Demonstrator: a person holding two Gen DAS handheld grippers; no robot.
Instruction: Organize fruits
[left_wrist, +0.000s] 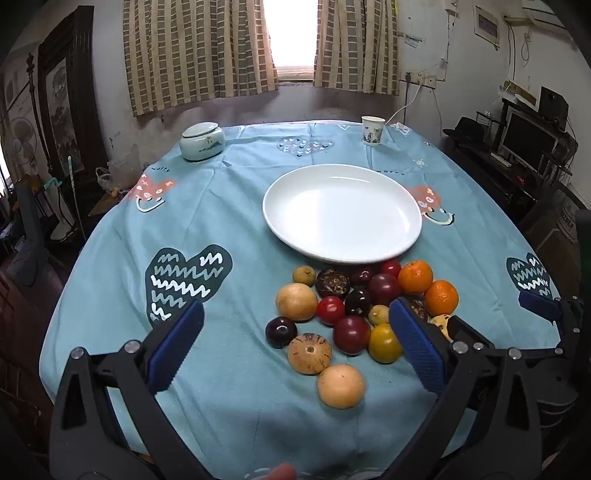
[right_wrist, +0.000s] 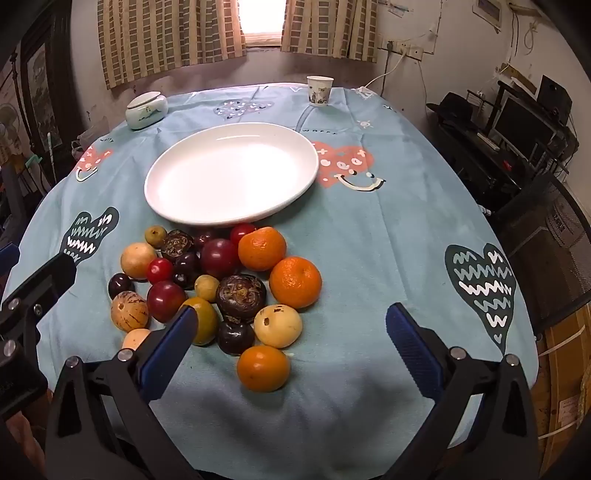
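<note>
A pile of several fruits (left_wrist: 354, 306) lies on the blue tablecloth just in front of an empty white plate (left_wrist: 341, 212); the pile (right_wrist: 218, 284) and plate (right_wrist: 231, 171) also show in the right wrist view. It holds oranges (right_wrist: 295, 282), dark plums (right_wrist: 218, 258), red tomatoes (right_wrist: 159, 270), tan round fruits (left_wrist: 340, 386) and a striped melon (left_wrist: 309, 353). My left gripper (left_wrist: 295, 350) is open and empty above the near left side of the pile. My right gripper (right_wrist: 291, 350) is open and empty above the near orange (right_wrist: 263, 368).
A lidded ceramic jar (left_wrist: 202, 141) stands at the back left and a paper cup (left_wrist: 372, 130) at the back right of the round table. A desk with a monitor (left_wrist: 524, 146) stands to the right. Curtains hang behind.
</note>
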